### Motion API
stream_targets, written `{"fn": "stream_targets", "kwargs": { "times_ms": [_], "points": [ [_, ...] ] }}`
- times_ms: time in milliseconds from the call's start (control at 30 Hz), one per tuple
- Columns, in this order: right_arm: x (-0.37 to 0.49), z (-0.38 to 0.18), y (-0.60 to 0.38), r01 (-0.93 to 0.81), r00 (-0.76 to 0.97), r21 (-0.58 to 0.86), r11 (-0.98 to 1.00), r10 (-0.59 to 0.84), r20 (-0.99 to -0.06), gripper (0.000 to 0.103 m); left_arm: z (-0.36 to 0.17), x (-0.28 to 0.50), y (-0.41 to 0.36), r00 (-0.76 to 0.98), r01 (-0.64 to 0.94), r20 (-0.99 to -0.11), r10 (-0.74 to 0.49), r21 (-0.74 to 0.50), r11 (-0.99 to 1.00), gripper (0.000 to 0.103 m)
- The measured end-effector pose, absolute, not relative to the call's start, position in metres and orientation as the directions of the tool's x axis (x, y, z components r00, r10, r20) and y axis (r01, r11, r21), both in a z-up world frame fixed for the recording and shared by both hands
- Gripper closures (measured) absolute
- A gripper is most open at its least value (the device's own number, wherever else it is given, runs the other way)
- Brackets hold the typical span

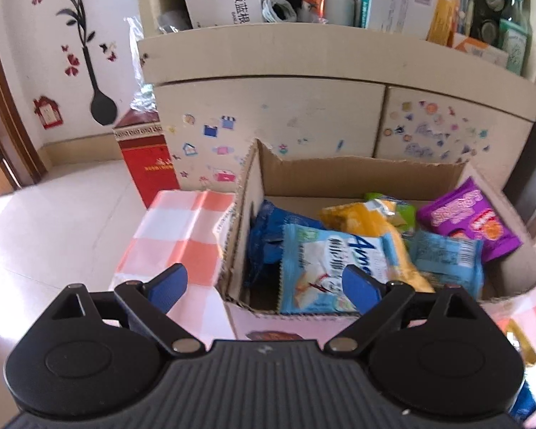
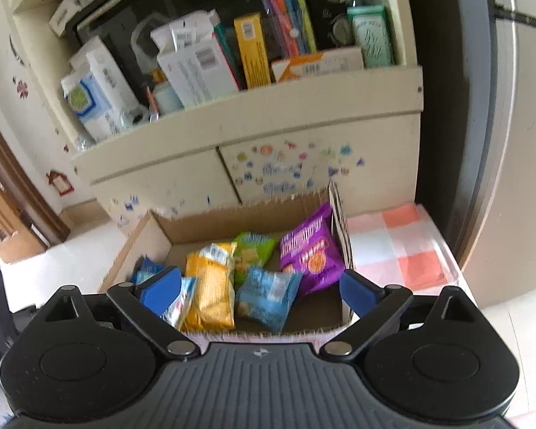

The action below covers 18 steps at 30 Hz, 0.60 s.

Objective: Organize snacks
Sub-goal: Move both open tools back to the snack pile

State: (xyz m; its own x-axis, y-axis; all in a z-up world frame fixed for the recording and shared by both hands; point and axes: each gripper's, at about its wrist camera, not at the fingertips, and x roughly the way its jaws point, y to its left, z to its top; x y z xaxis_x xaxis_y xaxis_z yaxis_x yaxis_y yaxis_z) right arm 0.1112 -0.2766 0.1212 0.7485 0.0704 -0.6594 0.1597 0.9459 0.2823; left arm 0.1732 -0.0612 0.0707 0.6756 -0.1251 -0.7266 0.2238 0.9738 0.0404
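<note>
Left wrist view:
- The left gripper, black with blue pads, has its jaws spread wide and pinches nothing; it hangs over the near left corner of an open brown cardboard box.
- The box sits on a surface covered by an orange-and-white checked cloth.
- Inside the box lie several snack packets: a light blue and white packet nearest the front, a dark blue packet at the left wall, a yellow packet behind, a small green packet, a smaller light blue packet and a purple packet leaning at the right wall.
- Beyond the box stands a cream cabinet with sticker-covered doors; a red carton stands on the floor beside it.

Right wrist view:
- The right gripper, of the same make, also has its jaws spread apart with nothing between the pads; it hangs over the near edge of the same cardboard box.
- The yellow packet, small light blue packet, green packet and purple packet lie in the box, the purple one against the right wall.
- The checked cloth shows to the right of the box.
- The cabinet's open shelf above holds boxes and a bottle.
</note>
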Motion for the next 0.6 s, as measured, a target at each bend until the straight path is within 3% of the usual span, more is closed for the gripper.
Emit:
{"fn": "stream_targets", "kwargs": {
  "times_ms": [267, 600],
  "points": [
    [0.092, 0.109, -0.271, 0.163, 0.672, 0.219, 0.962, 0.054, -0.739, 0.004, 0.086, 0.141, -0.042, 0.608, 0.284, -0.767, -0.205, -0.031, 0.958, 0.009],
    [0.08, 0.081, -0.25, 0.057, 0.556, 0.174, 0.983, 0.113, -0.823, 0.004, 0.067, 0.113, 0.004, 0.494, 0.225, -0.838, -0.231, -0.133, 0.965, 0.009]
  ]
}}
